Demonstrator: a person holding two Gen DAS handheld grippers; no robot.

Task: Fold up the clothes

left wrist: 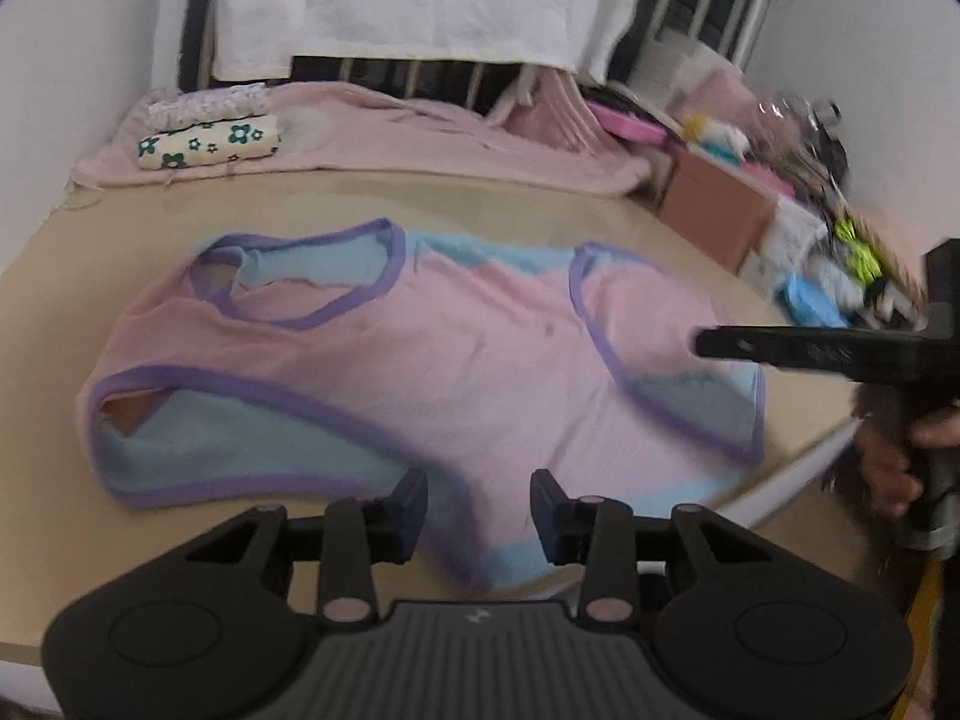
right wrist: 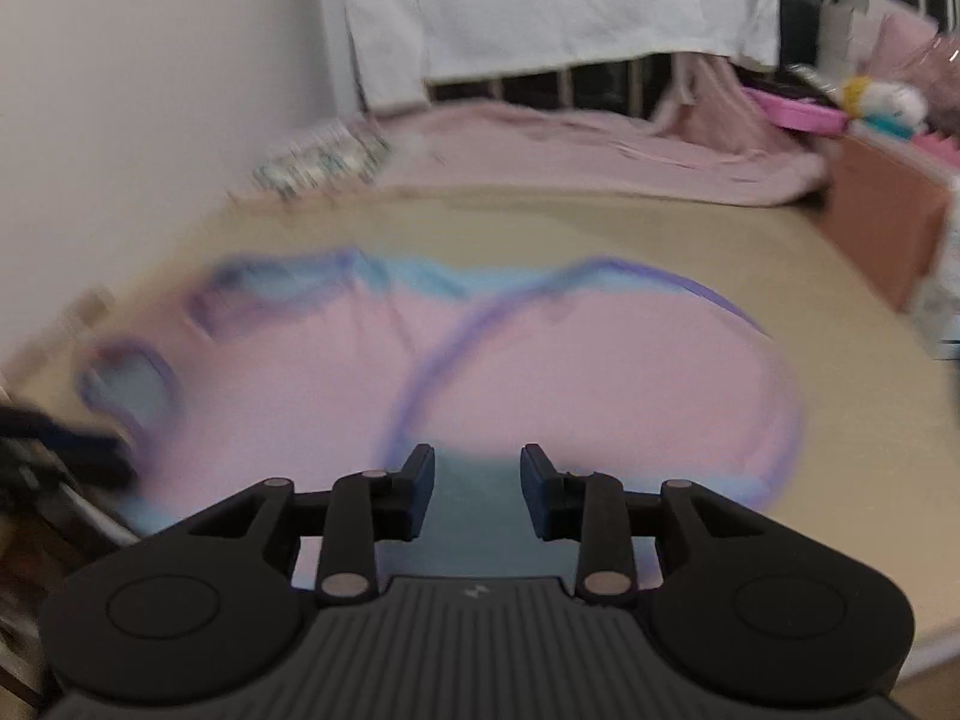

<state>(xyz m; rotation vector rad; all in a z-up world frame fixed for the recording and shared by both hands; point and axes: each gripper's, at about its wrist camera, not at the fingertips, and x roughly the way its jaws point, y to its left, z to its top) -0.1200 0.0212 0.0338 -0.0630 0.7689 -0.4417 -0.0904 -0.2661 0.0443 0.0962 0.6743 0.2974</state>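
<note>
A pink sleeveless top (left wrist: 456, 360) with purple trim and a light blue inside lies spread on the tan table (left wrist: 540, 210). My left gripper (left wrist: 479, 501) is open and empty, just above the top's near hem. My right gripper (right wrist: 477, 480) is open and empty over the near edge of the same top (right wrist: 540, 384), above a patch of its blue inside. The right gripper also shows from the side in the left wrist view (left wrist: 708, 342), over the top's right armhole. The right wrist view is blurred by motion.
A pink blanket (left wrist: 420, 132) lies along the table's far edge, with folded flowered cloths (left wrist: 210, 144) on its left end. A brown box (left wrist: 714, 204) and mixed clutter (left wrist: 840, 252) stand at the right. A white sheet (left wrist: 408, 0) hangs on a bed frame behind.
</note>
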